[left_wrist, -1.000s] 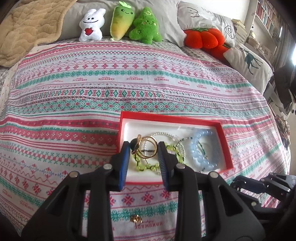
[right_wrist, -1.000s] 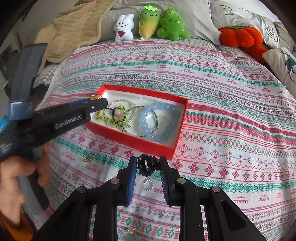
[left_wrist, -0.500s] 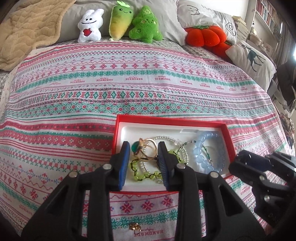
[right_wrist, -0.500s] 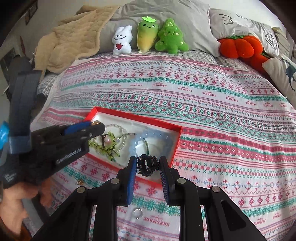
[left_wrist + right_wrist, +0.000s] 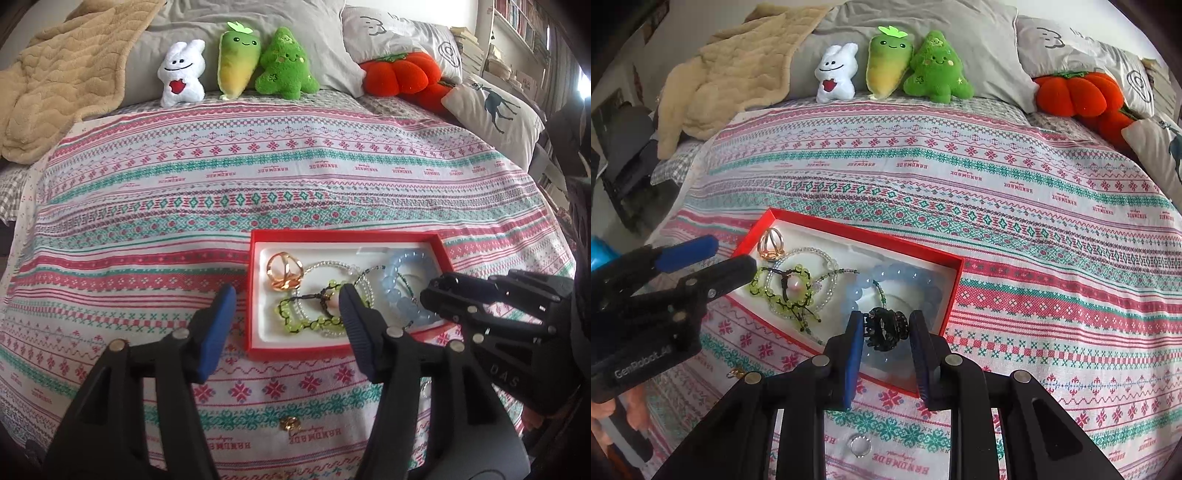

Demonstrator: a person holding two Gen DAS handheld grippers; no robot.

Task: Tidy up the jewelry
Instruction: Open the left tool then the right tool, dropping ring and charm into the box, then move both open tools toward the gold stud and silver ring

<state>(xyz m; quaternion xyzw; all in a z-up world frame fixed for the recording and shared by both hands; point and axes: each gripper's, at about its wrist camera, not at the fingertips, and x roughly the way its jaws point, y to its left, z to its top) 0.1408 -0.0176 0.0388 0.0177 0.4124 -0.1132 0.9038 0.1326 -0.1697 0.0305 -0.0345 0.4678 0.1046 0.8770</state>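
A red box [image 5: 255, 295] [image 5: 945, 291] with a white lining lies on the patterned bedspread. It holds a gold ring [image 5: 285, 272] [image 5: 771, 243], a green bead bracelet [image 5: 295, 323] [image 5: 783, 291], a clear bead bracelet and a pale blue bead bracelet [image 5: 400, 291] [image 5: 886, 275]. My left gripper [image 5: 286, 314] is open and empty at the box's near left edge. My right gripper [image 5: 886, 328] is shut on a black ring [image 5: 886, 328] above the box's near right part.
A small gold ring [image 5: 289, 423] [image 5: 737, 373] and a silver ring [image 5: 860, 445] lie loose on the bedspread in front of the box. Plush toys [image 5: 236, 66], pillows and a tan blanket [image 5: 66, 74] line the far edge of the bed.
My left gripper has opened and let the gold ring drop into the box, then drawn back left. My right gripper has carried the black ring forward over the box.
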